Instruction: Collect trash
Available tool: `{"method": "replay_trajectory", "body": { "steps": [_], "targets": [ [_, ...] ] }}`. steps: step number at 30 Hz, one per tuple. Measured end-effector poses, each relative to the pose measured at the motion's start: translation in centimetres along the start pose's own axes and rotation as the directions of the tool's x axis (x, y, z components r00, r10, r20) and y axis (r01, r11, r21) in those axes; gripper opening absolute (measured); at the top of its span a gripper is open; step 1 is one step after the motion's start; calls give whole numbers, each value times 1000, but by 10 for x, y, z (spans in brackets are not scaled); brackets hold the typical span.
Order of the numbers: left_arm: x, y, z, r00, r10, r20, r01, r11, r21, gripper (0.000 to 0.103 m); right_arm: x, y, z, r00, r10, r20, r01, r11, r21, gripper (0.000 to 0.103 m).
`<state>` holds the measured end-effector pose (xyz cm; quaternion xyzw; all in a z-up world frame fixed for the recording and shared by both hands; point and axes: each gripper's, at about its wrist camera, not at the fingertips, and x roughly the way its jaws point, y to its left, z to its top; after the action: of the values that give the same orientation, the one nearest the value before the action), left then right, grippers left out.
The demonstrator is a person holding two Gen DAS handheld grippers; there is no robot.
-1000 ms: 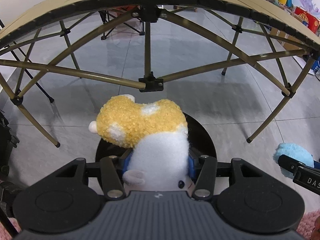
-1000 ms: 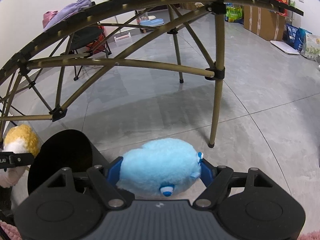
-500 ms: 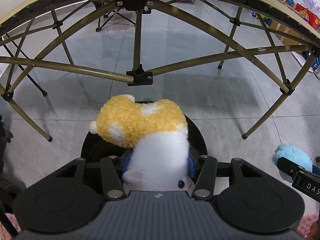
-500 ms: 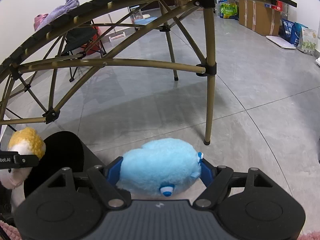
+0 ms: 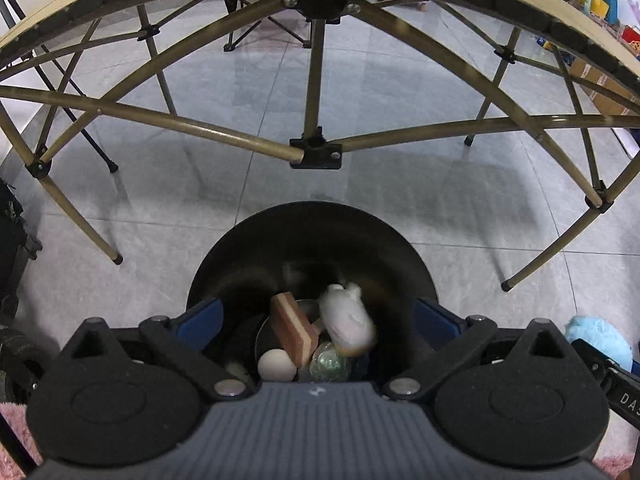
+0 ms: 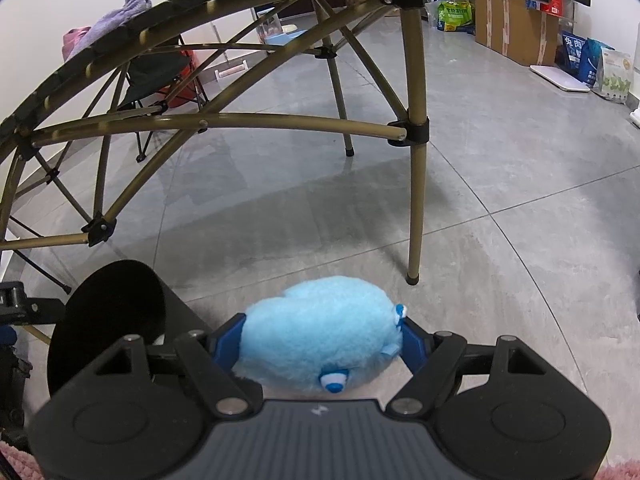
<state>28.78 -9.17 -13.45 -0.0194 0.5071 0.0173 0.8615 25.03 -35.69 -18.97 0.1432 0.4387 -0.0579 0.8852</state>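
My left gripper [image 5: 316, 312] hangs over the round black bin [image 5: 316, 210]; its jaws are opening, with nothing pressed between the blue pads. The white-and-yellow plush toy [image 5: 348, 322], blurred, drops inside the bin among a brown block [image 5: 294, 332], a white ball [image 5: 277, 365] and a crumpled greenish piece [image 5: 330, 364]. My right gripper [image 6: 320, 342] is shut on a fluffy blue plush toy [image 6: 320, 332], held just right of the bin [image 6: 108, 300]. That blue toy [image 5: 596, 338] also shows at the right edge of the left wrist view.
A folding table with tan legs [image 6: 416, 200] and crossed struts [image 5: 316, 152] arches over the grey tiled floor beyond the bin. A camping chair [image 6: 156, 76] stands behind it. Boxes and bags [image 6: 516, 28] line the far right wall. Pink rug [image 5: 12, 420] lies under me.
The left jaws sprang apart and the white-and-yellow plush fell from them into the bin. The right gripper kept hold of the blue plush and barely moved.
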Motion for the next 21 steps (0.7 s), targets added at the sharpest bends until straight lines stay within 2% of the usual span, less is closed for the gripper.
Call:
{"method": "replay_trajectory", "body": {
  "steps": [21],
  "targets": [
    [-9,7,-4,1000,2,9,-2,1000,4,103,-10,7,-6,1000,14,0,-14,1000,-24,77]
  ]
}}
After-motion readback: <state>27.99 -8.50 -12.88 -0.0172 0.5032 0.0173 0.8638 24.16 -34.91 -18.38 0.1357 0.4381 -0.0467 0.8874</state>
